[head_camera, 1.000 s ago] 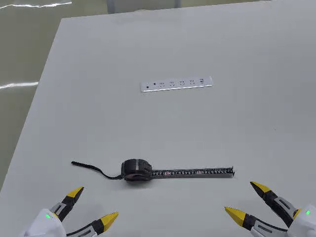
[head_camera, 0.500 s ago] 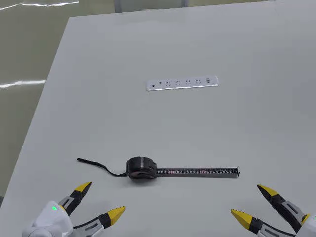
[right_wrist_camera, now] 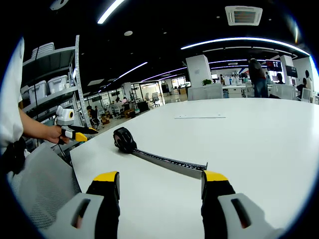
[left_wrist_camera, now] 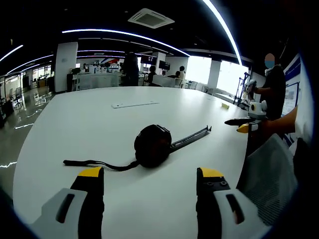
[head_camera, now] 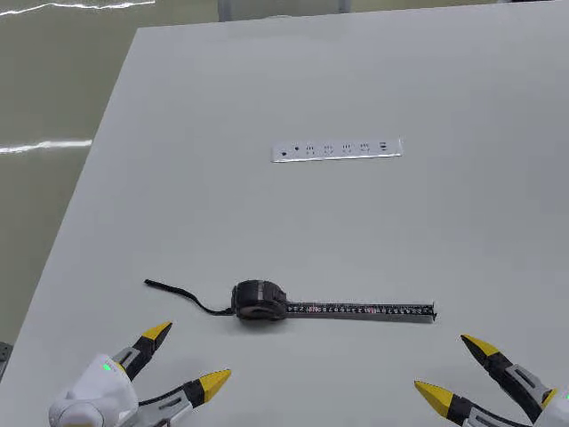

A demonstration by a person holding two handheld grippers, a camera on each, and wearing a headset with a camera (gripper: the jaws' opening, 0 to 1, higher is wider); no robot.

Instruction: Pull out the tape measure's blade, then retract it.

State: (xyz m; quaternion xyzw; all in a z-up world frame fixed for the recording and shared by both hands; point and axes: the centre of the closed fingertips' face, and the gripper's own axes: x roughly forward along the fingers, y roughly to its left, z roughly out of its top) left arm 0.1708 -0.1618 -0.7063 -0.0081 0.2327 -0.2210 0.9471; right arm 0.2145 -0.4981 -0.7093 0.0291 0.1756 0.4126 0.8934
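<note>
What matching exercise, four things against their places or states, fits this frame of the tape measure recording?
Things:
1. case
2. blade
3. strap
4. power strip

Places or states:
A. white, farther up the table
B. pulled out, lying flat, reaching toward the right gripper
C. thin, black, trailing off toward the left gripper
D. dark, round, between strap and blade

Pairs: 1-D, 2-B, 3-C, 4-A

The tape measure (head_camera: 260, 301) is round and black. It lies on the white bench (head_camera: 356, 222), near the front edge. Its blade (head_camera: 360, 310) is pulled out flat to the right. A black strap (head_camera: 182, 297) trails left.
</note>
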